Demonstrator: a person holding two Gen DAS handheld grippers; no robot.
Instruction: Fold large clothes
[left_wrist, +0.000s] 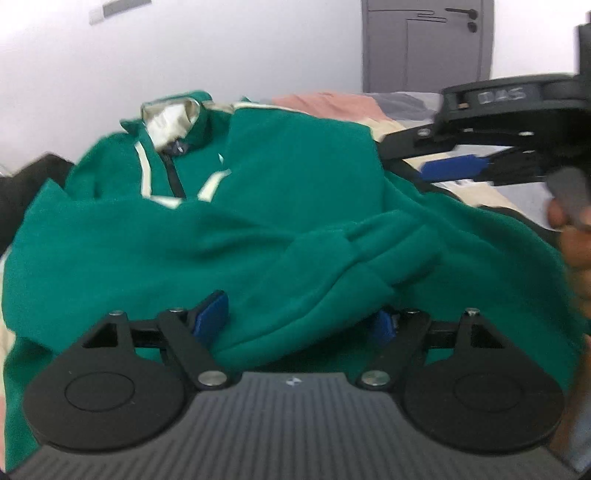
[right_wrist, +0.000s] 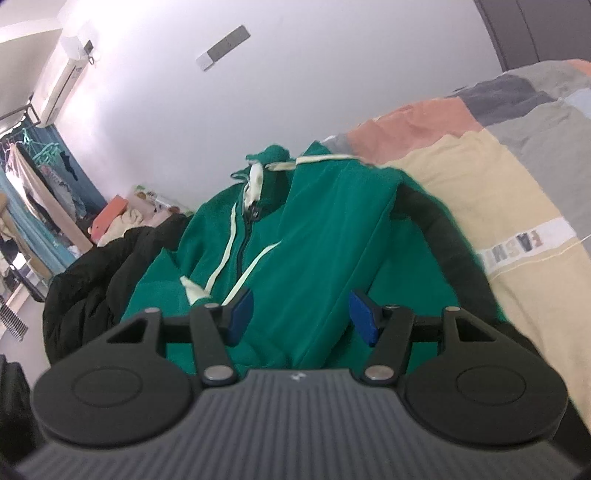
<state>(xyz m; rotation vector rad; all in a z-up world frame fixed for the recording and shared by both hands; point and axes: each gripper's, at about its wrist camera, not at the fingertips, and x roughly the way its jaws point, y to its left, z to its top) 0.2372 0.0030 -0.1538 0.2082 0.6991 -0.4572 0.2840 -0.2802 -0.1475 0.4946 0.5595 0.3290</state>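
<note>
A green zip-up jacket (left_wrist: 258, 221) with cream stripes and a cream-lined collar lies on the bed, its sleeves folded across the body. It also shows in the right wrist view (right_wrist: 314, 236). My left gripper (left_wrist: 299, 321) is open just above the jacket's near hem, its blue pads either side of a fabric fold. My right gripper (right_wrist: 301, 314) is open over the jacket's lower right part, with nothing between the pads. The right gripper also shows from the side in the left wrist view (left_wrist: 454, 166), at the jacket's right edge.
The jacket lies on a patchwork bed cover (right_wrist: 498, 177) of cream, pink and grey. A black garment (right_wrist: 92, 266) lies left of the jacket. A grey door (left_wrist: 424, 44) stands behind the bed. A clothes rack (right_wrist: 33, 184) and clutter are at far left.
</note>
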